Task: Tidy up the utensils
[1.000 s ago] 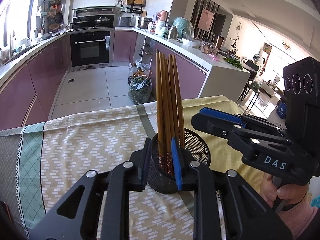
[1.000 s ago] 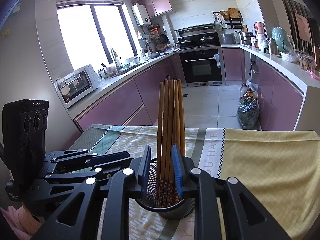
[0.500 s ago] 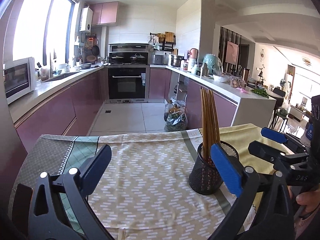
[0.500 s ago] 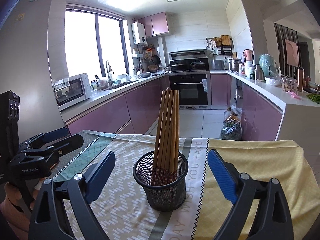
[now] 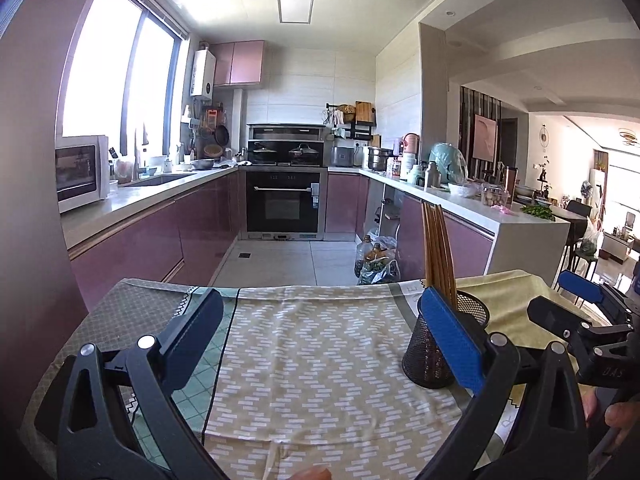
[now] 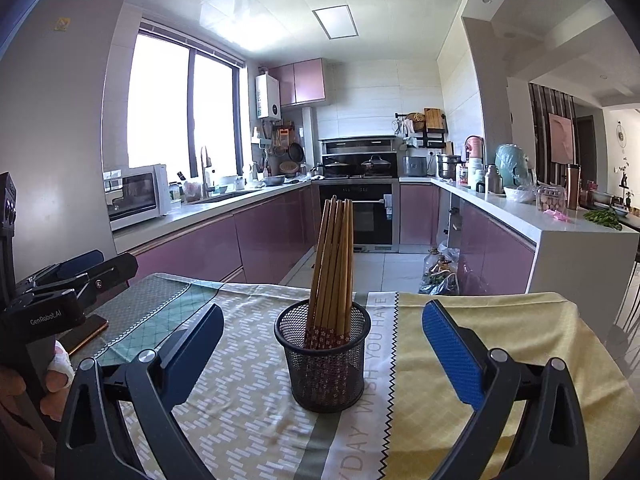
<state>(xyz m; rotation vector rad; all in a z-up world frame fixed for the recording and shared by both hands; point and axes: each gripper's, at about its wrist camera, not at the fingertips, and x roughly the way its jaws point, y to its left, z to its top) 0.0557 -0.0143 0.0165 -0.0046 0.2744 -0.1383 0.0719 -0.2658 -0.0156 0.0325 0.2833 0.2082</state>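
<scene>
A black mesh holder (image 6: 326, 368) stands upright on the patterned tablecloth (image 6: 480, 328), with several wooden chopsticks (image 6: 334, 256) upright in it. My right gripper (image 6: 324, 314) faces it, jaws opening wide; the holder sits centred ahead of the blue pads (image 6: 452, 356), which do not touch it. In the left wrist view my left gripper (image 5: 320, 300) is open and empty over the cloth. There the holder (image 5: 420, 360) and chopsticks (image 5: 436, 248) stand at the right, partly behind its right finger. The right gripper (image 5: 576, 300) shows beyond them.
The left gripper (image 6: 80, 276) and a hand show at the left edge. A dark flat phone-like object (image 6: 86, 332) lies at the table's left corner. Beyond the far table edge are the kitchen floor, purple cabinets (image 5: 160, 240) and bags (image 5: 376, 264).
Both grippers were shut on chopsticks in the holder, then opened wide and drew back. The left view swung left, so the holder now sits at its right.
</scene>
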